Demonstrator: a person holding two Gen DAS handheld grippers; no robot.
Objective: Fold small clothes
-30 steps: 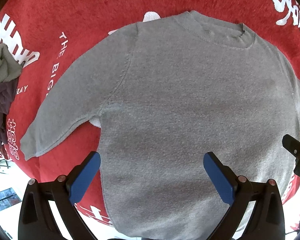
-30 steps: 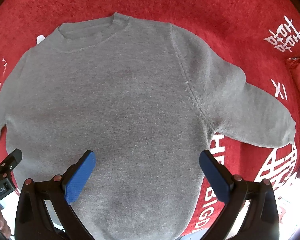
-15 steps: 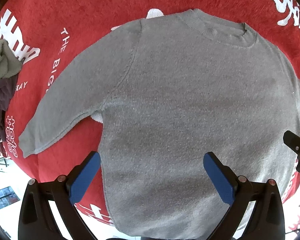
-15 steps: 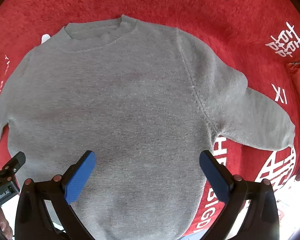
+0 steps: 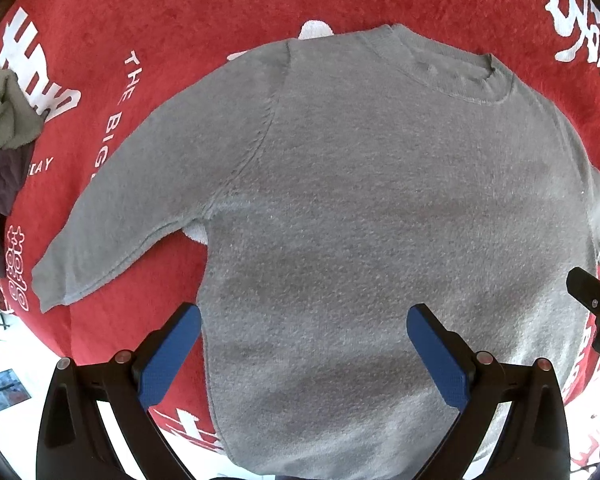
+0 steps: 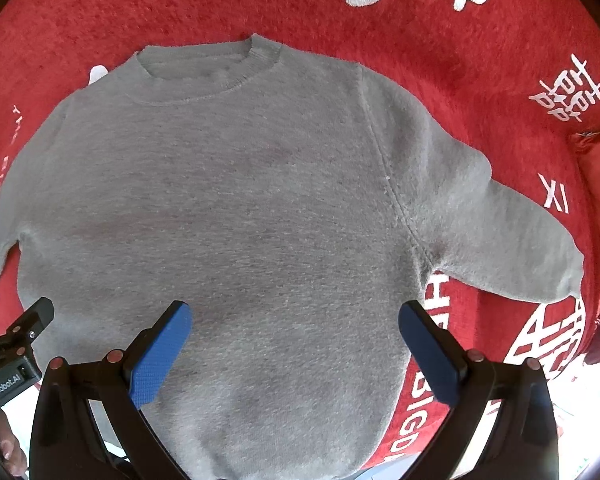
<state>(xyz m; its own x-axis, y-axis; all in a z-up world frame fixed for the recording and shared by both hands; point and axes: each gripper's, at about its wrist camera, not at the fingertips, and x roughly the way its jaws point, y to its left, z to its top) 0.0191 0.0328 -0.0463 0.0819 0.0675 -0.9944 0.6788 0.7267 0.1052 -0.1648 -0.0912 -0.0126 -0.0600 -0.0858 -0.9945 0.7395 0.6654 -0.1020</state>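
A small grey long-sleeved sweater (image 5: 380,208) lies flat and spread out on a red cloth, collar at the far side, both sleeves out to the sides. It also shows in the right wrist view (image 6: 240,220). My left gripper (image 5: 304,320) is open and empty above the lower left part of the body. My right gripper (image 6: 296,316) is open and empty above the lower right part of the body. The left sleeve (image 5: 140,208) reaches down-left; the right sleeve (image 6: 500,232) reaches down-right.
The red cloth (image 5: 220,8) with white lettering covers the table. A pile of other clothes (image 5: 0,140) lies at the far left edge. The table's near edge runs just below the sweater's hem. The other gripper shows at each view's side (image 5: 596,312).
Both grippers have drawn back slightly toward the near edge, so the sweater sits a little lower in both views. Both stay open. The sweater has not moved.
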